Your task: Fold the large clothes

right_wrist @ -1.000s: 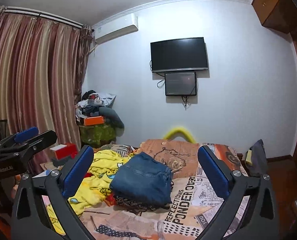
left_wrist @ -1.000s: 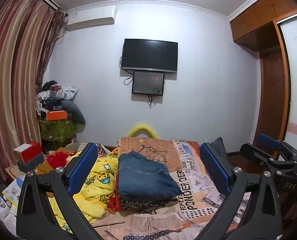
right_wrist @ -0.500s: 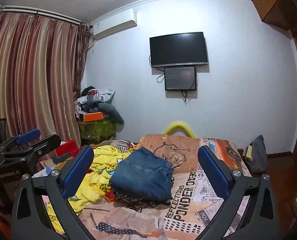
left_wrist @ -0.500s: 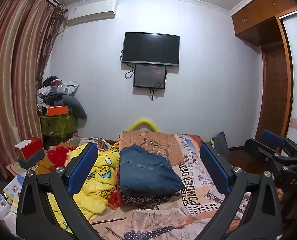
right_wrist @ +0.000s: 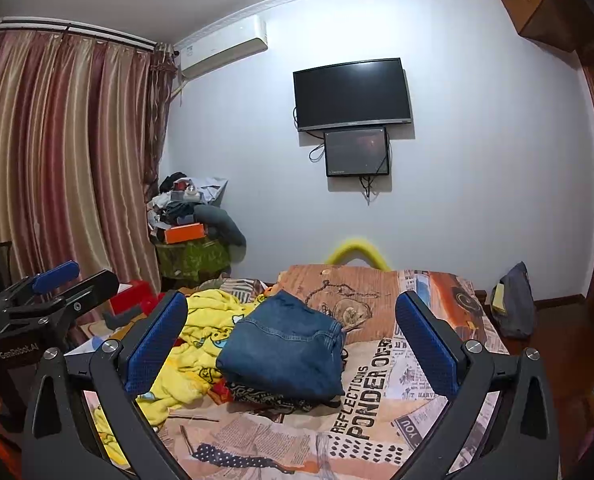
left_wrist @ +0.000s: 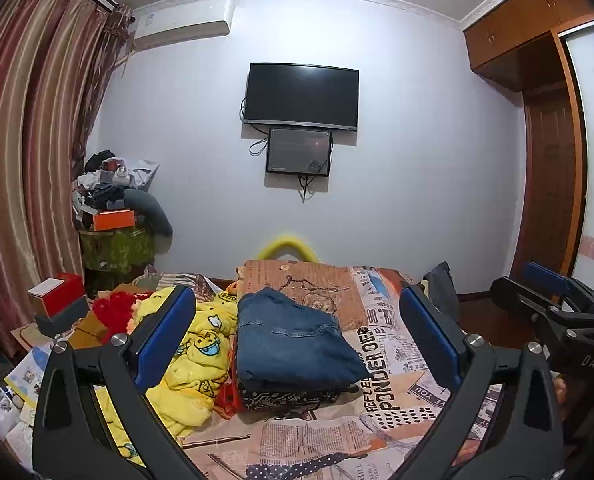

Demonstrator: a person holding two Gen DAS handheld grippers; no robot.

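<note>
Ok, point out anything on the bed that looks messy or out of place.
The yellow cartoon-print garment lies crumpled and unfolded left of the folded jeans, which sit neatly atop a dark patterned piece. Nothing looks spilled or damaged.

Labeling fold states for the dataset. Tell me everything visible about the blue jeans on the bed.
The blue jeans are mid-blue denim, folded into a compact, roughly rectangular bundle with stitched seams showing along the top fold. They lie flat on top of a dark patterned garment, whose edge shows beneath them, on the newspaper-print bedspread. A crumpled yellow cartoon blanket lies right beside them on the side toward the curtains. Neither claw touches them: the left claw and right claw are both open and held clear.
</note>
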